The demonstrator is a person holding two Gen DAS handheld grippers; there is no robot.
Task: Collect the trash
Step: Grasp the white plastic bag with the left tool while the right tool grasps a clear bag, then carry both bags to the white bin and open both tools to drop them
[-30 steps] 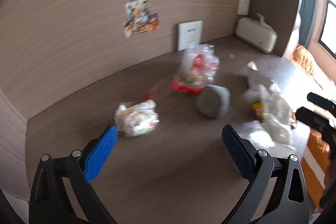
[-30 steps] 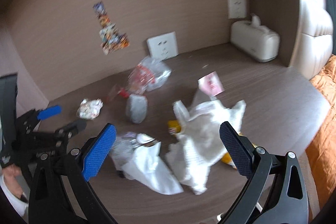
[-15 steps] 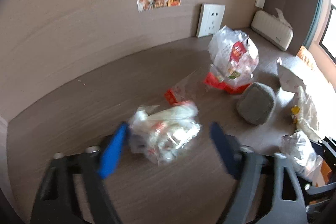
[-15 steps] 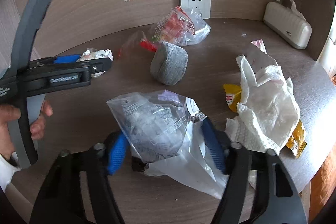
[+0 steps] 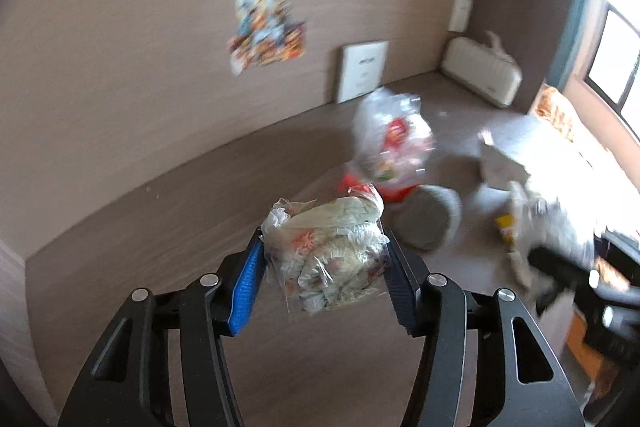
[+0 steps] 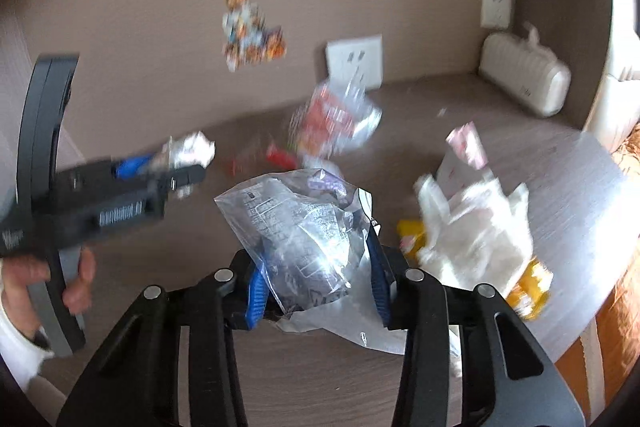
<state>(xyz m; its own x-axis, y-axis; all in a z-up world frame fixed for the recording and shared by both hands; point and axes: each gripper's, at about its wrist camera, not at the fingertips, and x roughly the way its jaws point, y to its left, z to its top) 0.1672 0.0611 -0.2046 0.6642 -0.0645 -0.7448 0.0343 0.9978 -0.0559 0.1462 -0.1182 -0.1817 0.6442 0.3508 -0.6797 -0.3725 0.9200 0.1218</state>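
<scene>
My left gripper [image 5: 322, 259] is shut on a crumpled clear wrapper with white and orange print [image 5: 328, 247] and holds it above the brown table [image 5: 160, 227]. It also shows from the side in the right wrist view [image 6: 180, 167], with the wrapper [image 6: 192, 151] at its tips. My right gripper [image 6: 318, 267] is shut on a clear plastic bag with black print [image 6: 304, 227], lifted off the table. More trash lies behind: a clear bag with red packaging [image 5: 392, 139], a grey lump [image 5: 428, 219], a white crumpled bag [image 6: 476, 227] and yellow wrappers [image 6: 532, 287].
A white tissue box [image 6: 524, 79] stands at the back right by the wall. Wall sockets [image 6: 354, 61] and stickers [image 6: 248, 27] are on the wall. A small pink-white packet [image 6: 466, 145] lies behind the white bag. The table's right edge [image 6: 600, 291] borders an orange cloth.
Both grippers have closed on their pieces of trash and lifted them off the table. Half a second ago each was open around its item.
</scene>
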